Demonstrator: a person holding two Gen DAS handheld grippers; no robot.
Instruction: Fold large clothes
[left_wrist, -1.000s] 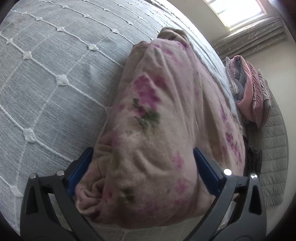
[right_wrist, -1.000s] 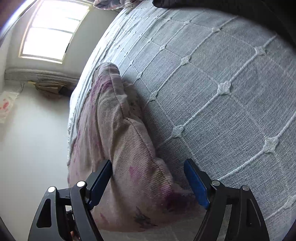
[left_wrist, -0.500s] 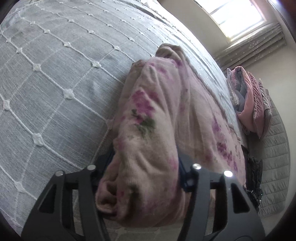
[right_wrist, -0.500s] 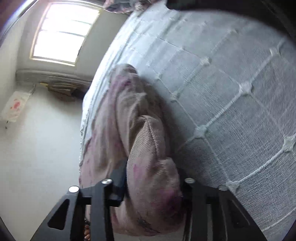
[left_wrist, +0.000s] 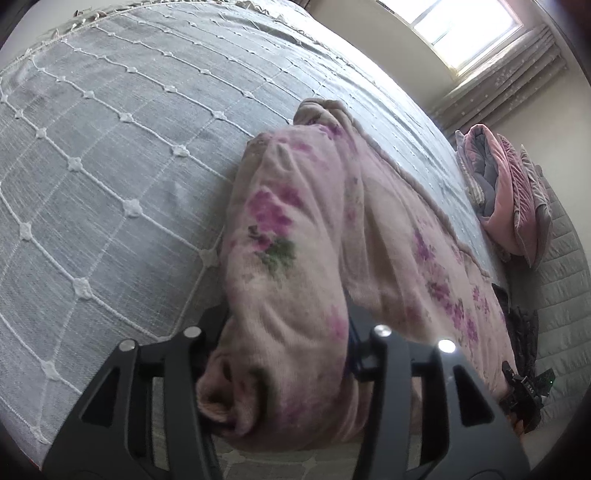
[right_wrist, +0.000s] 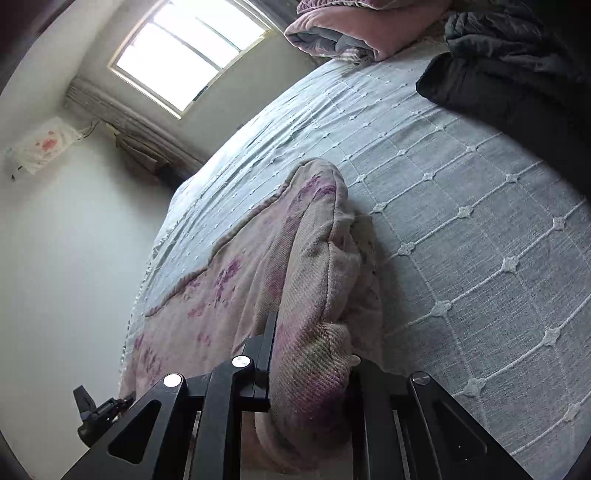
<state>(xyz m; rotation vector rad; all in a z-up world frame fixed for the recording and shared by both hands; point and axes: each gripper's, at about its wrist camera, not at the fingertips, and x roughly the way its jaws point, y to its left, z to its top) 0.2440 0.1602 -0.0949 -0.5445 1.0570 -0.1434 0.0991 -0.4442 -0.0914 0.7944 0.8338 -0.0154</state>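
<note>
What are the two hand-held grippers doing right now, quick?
Left hand-held gripper: closed on a thick bunch of the pink flowered blanket.
Right hand-held gripper: jaws just closed, pinching a fold of the same blanket.

Pink floral fleece blanket (left_wrist: 295, 236): on grey quilted bedspread (left_wrist: 110, 147), along its edge.
Folded pink-and-grey quilts (left_wrist: 506, 199): beyond the blanket, below the bright window (left_wrist: 461, 26).
Black padded jacket (right_wrist: 517, 62): on the bedspread, beside quilts.

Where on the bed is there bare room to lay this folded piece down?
The grey bedspread is bare beside the floral blanket, on the side away from the bed's edge, out to the dark jacket. The corner by the window is crowded with pink bedding.
</note>
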